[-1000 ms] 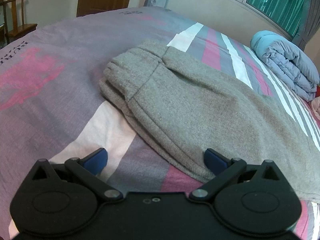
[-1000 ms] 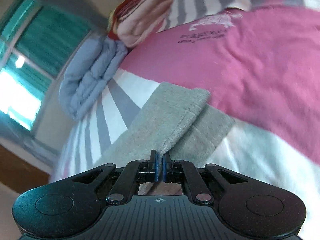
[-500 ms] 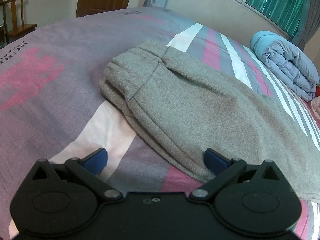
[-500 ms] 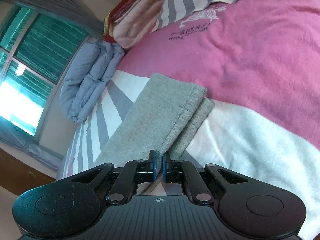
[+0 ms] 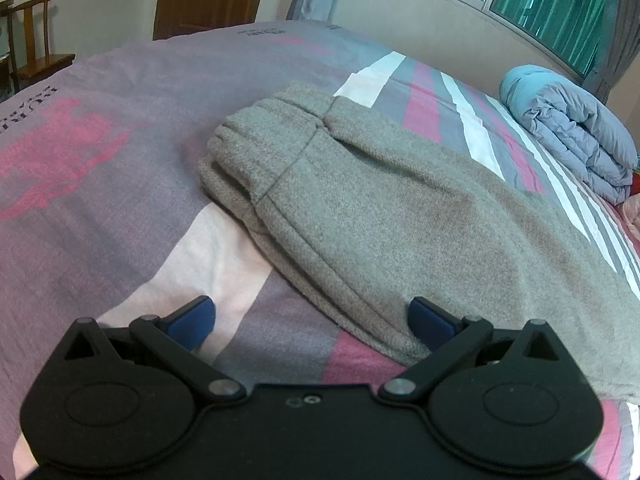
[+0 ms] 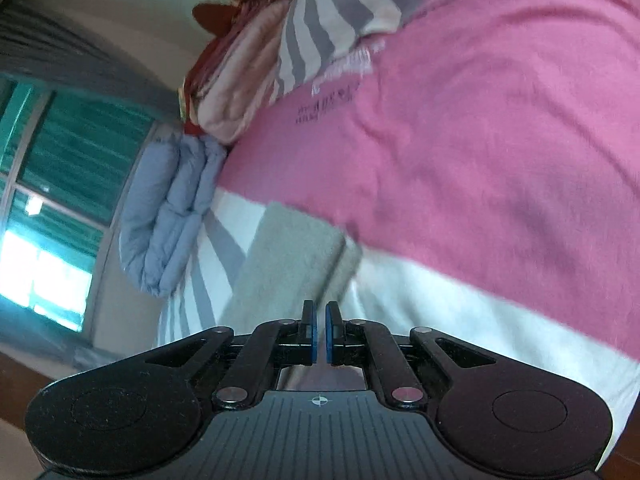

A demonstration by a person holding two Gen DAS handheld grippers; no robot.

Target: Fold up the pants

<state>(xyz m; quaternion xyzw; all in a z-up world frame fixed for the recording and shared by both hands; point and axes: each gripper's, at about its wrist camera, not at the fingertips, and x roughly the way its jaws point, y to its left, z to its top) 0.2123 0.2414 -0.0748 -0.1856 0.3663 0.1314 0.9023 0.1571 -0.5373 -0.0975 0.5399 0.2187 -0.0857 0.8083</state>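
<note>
Grey fleece pants lie flat on the bed, waistband at the far left and legs running off to the right. My left gripper hovers open at their near edge; its right pad is over the hem seam and its left pad over bare sheet. In the right wrist view the leg end of the pants stretches away to its cuffs, one leg stacked on the other. My right gripper is shut, and the leg's side edge runs straight into its pads.
The bed cover is striped pink, grey and white. A folded blue duvet sits by the window wall, also in the right wrist view as the blue duvet, beside folded pink bedding. A wooden chair stands beyond the bed's far left.
The right gripper slid sideways and rolled while staying shut; the upper leg's cuff, skewed a second ago, now lies squarely over the lower one. The left gripper has not moved.
</note>
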